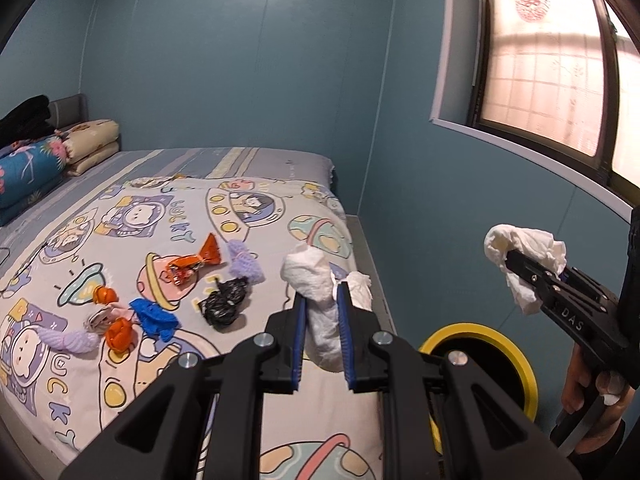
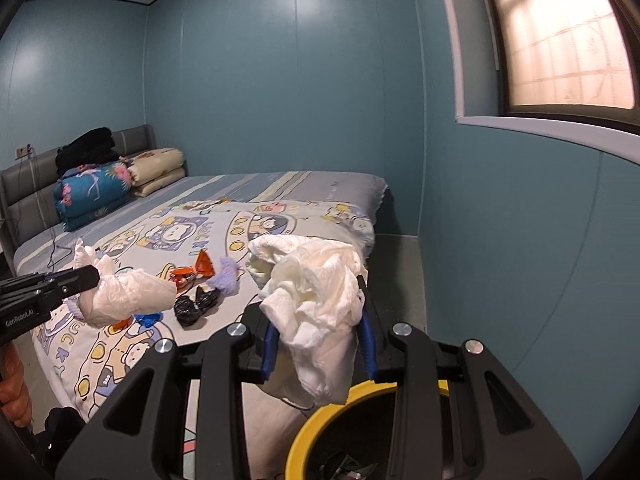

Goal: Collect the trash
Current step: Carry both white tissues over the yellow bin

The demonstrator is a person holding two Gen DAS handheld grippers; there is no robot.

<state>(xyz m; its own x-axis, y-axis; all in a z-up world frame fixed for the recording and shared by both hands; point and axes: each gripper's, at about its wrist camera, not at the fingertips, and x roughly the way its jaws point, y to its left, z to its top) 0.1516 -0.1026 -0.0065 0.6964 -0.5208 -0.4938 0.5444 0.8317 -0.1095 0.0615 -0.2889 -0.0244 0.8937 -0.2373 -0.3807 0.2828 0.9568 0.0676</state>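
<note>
Tongs on the left (image 1: 322, 300) clench a white tissue wad (image 1: 320, 304) over the bed (image 1: 248, 216) edge; right tongs (image 2: 320, 320) grip a bigger crumpled tissue (image 2: 316, 292) above the yellow-rimmed bin (image 2: 320, 420). Wrappers (image 1: 192, 266) and a black bag (image 1: 224, 306) lie on the bed.

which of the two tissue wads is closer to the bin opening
The crumpled tissue held in the right claw: it hangs just above the yellow-rimmed bin. The left claw's wad is over the bed.

Two crumpled white tissues (image 1: 324, 312) (image 2: 316, 312) hang above a yellow-rimmed bin (image 2: 316, 420); orange wrappers (image 1: 192, 266), a black bag (image 1: 224, 306) and perhaps blue plastic (image 1: 154, 316) lie scattered on the bed (image 1: 120, 380).
</note>
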